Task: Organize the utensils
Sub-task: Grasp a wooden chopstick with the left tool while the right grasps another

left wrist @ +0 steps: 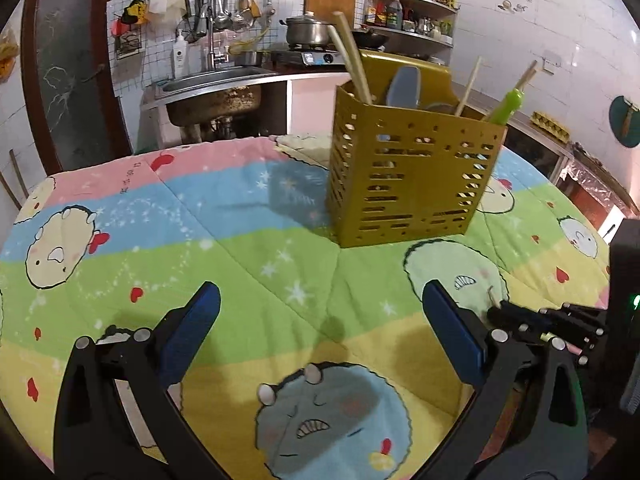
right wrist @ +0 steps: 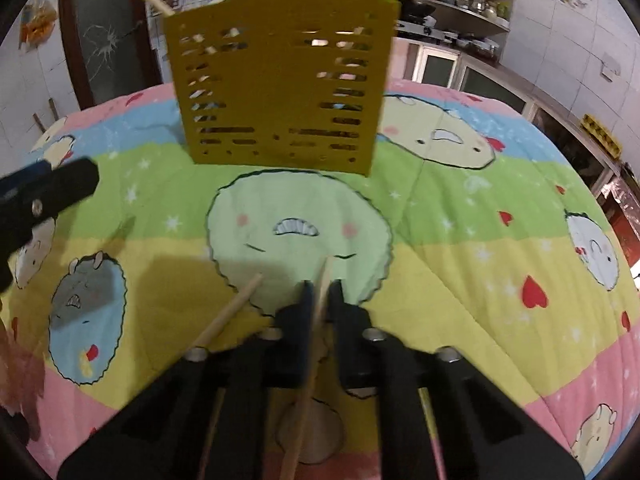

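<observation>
Chopstick (right wrist: 320, 304) pinched in right gripper (right wrist: 320, 292) (seemingly; right view only); left gripper (left wrist: 320, 320) wide open, empty.

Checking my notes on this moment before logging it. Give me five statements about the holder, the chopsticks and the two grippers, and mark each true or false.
1. The right gripper is shut on a chopstick. True.
2. The left gripper holds a spoon. False: its jaws stand wide apart with nothing between them.
3. The holder stands upright on the quilt. True.
4. The holder is empty. False: chopsticks, a green handle and a grey utensil stick out of it.
5. A second chopstick lies just to the left of the right gripper. True.
</observation>
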`<state>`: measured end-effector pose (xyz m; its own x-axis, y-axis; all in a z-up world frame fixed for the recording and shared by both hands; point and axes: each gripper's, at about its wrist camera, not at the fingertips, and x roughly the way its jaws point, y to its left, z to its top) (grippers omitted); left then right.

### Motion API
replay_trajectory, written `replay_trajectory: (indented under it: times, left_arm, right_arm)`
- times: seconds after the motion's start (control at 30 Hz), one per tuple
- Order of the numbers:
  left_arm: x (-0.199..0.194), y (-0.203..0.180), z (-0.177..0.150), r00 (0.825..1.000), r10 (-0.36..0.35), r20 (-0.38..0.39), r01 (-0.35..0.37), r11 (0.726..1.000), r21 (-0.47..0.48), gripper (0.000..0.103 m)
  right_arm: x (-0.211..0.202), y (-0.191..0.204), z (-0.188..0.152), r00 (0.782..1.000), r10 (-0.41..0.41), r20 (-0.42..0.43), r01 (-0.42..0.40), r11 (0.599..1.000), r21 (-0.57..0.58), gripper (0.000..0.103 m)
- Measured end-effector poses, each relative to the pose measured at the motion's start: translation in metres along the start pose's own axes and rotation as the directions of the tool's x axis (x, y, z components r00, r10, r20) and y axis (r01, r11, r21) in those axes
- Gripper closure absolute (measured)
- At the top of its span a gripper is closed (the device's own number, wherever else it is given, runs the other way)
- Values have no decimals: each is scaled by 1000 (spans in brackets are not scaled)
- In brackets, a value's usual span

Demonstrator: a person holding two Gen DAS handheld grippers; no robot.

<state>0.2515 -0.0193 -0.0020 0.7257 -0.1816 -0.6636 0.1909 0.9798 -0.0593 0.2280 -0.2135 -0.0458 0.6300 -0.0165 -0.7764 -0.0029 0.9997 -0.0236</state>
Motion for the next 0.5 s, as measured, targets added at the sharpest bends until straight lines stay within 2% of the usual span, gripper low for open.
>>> replay_trajectory:
  times: [0.23,0.33,0.43,0.5]
  left_arm:
    - [10,-31,-7,994,-76,-81,77,997,16,5]
    - [13,-49,-13,988,-109,-106,115,992,52,7]
    - [19,-69,-20,984,-109,-142,124,987,106,14]
    - [25,-79,-25,978,-111,-177,135,982,132,25]
  right_arm:
    - [-7,-49,-3,999,-34,6,33,995,90,97]
    - [-9,-65,-4,998,-61,10,60,992,108,97]
    - [-6,-81,-7,999,-50,5,48,989,143,97]
    - [-3,-85,-8,999,-40,4,39,987,157,97]
